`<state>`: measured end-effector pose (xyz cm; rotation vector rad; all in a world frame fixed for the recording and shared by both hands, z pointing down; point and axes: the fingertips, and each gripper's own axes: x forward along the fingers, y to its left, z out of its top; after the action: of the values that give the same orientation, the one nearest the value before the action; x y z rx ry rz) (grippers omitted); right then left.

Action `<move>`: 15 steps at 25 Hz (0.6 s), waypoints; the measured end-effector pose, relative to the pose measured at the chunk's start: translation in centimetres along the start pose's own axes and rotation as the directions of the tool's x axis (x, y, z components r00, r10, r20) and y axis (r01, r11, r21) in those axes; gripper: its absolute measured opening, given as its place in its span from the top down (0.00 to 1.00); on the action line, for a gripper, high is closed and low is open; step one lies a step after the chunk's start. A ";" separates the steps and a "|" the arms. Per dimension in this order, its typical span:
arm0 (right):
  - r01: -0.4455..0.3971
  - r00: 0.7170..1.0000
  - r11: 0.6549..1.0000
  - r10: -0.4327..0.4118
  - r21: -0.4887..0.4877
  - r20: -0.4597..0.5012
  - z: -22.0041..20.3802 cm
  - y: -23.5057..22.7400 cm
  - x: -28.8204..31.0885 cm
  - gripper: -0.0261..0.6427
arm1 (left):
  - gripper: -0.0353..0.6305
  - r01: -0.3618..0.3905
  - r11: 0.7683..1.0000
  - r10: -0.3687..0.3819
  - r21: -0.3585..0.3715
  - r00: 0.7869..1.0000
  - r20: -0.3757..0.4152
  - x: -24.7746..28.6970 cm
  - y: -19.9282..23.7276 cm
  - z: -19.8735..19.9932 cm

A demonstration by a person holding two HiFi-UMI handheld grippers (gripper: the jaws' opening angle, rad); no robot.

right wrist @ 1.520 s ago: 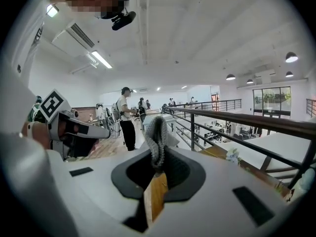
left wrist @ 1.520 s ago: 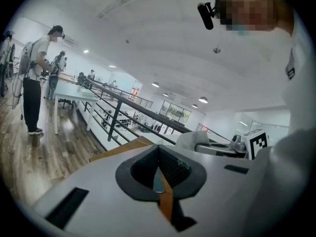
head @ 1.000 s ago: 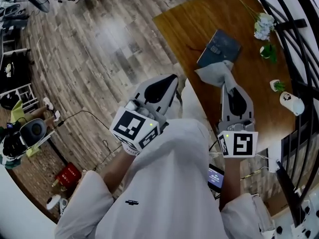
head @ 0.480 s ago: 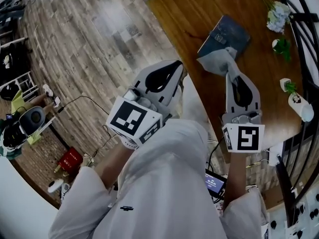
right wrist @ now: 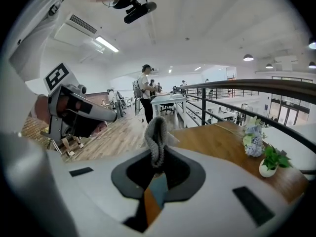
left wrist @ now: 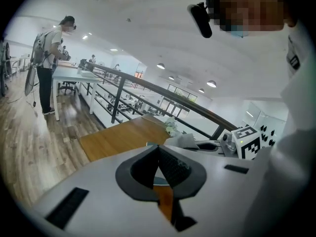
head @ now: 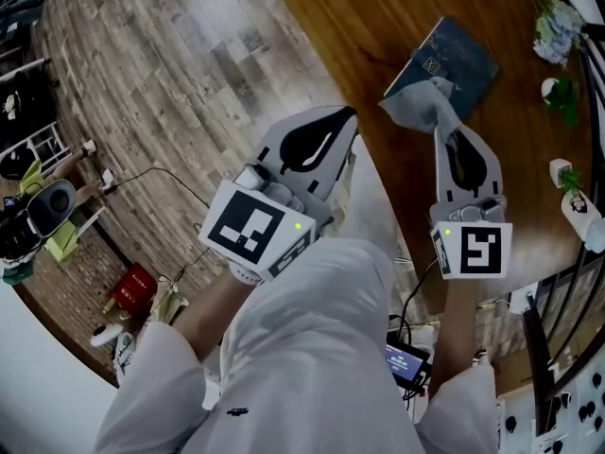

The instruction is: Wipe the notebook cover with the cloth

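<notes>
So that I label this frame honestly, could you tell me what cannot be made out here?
Notebook cover print: head view, too small.
Notebook's near corner: head view, under the cloth.
White object at the right edge: head view, cut off.
Far end of the table: head view, cut off by the top edge.

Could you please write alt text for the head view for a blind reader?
The right gripper holds a grey cloth on the near edge of a dark notebook on a wooden table. The left gripper is shut and empty, beside the table.
</notes>
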<state>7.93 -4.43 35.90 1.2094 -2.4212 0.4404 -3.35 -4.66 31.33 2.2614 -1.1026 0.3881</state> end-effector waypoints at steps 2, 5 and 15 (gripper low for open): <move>-0.002 1.000 1.000 0.002 0.003 -0.011 -0.9 -0.1 0.6 0.92 | 0.92 0.000 1.000 0.000 -0.006 1.000 -0.010 0.5 0.5 -0.7; -0.009 1.000 1.000 0.009 0.004 -0.026 -1.9 -0.3 1.6 0.92 | 0.92 0.000 1.000 0.000 -0.017 1.000 -0.022 1.2 1.1 -1.7; -0.022 0.997 0.999 0.018 -0.040 -0.077 -4.2 -0.9 4.9 0.92 | 0.92 0.013 0.999 -0.016 -0.048 0.998 -0.064 3.0 2.8 -4.8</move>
<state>6.83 -6.47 41.99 1.1314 -2.3680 0.4326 -3.75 -4.90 37.66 2.1991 -1.0510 0.4221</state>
